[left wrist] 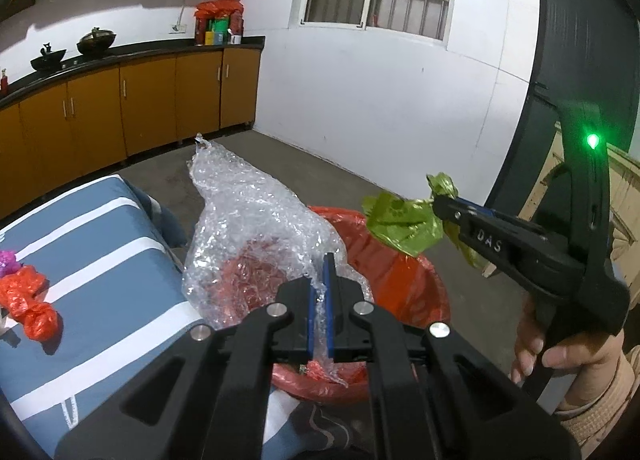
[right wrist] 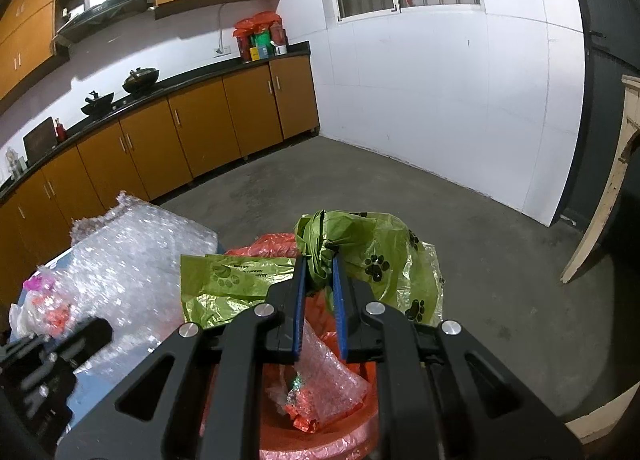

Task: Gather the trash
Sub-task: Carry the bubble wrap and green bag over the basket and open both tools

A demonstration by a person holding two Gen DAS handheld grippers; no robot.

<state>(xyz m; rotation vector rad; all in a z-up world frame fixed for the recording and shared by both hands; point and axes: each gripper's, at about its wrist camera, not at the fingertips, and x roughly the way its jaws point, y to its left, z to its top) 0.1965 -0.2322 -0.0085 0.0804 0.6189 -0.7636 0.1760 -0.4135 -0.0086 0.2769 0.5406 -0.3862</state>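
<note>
Bubble wrap (left wrist: 256, 220) pinched in your left claw (left wrist: 319, 296) sprawls past the bin (left wrist: 416, 292) toward 10 o'clock and may spill; right claw (right wrist: 319, 280) grips the green bag (right wrist: 360, 256).

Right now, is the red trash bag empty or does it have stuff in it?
It has stuff in it. Inside the red trash bag, the right wrist view shows bubble wrap and a crumpled shiny wrapper.

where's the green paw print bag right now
The green bag hangs pinched in the right gripper, above the red-lined bin, right of the bubble wrap.
</note>
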